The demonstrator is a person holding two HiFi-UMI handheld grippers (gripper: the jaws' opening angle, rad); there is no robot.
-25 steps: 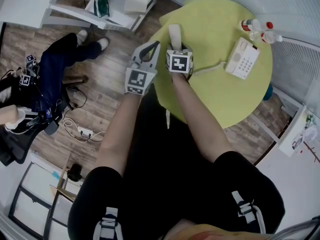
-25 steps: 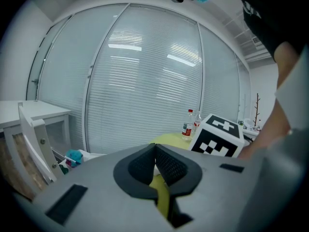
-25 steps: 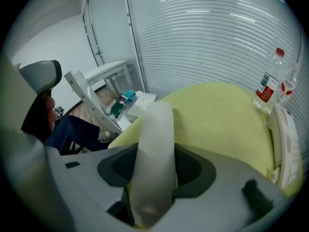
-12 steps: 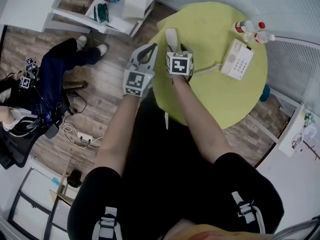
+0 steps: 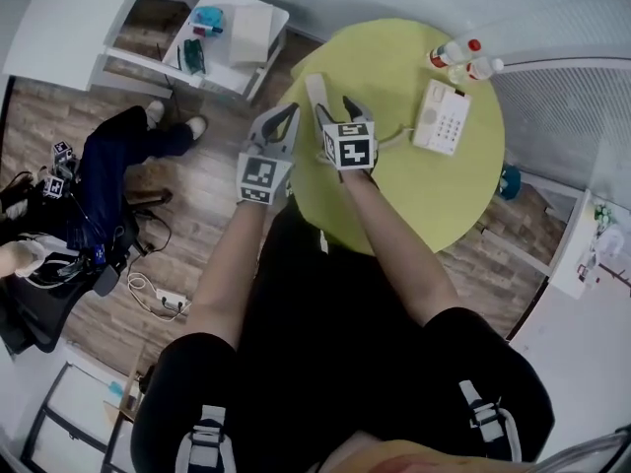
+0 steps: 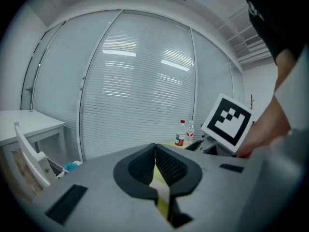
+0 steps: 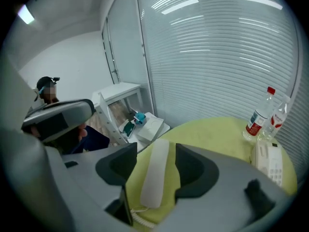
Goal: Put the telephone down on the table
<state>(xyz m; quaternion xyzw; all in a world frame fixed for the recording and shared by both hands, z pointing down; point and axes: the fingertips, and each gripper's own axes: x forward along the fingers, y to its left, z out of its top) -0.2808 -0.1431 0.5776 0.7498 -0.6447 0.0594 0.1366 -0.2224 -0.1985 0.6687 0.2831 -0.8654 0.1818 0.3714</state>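
Telephone handset [image 5: 315,95] is lying flat on the yellow table [image 5: 404,200], well left of the telephone base [image 5: 441,118] and joined to it by the coiled cord [image 5: 390,140]. It is looking like light, rigid, smooth plastic, best pinched across its narrow middle. Right gripper [image 5: 336,116] is hovering over it, its jaws having just been opening and now standing wide with the handset between them untouched. Left gripper [image 6: 155,162], further left of the base, is keeping its pads together on nothing. The tabletop is looking level, with bottles [image 5: 459,55] just behind the base.
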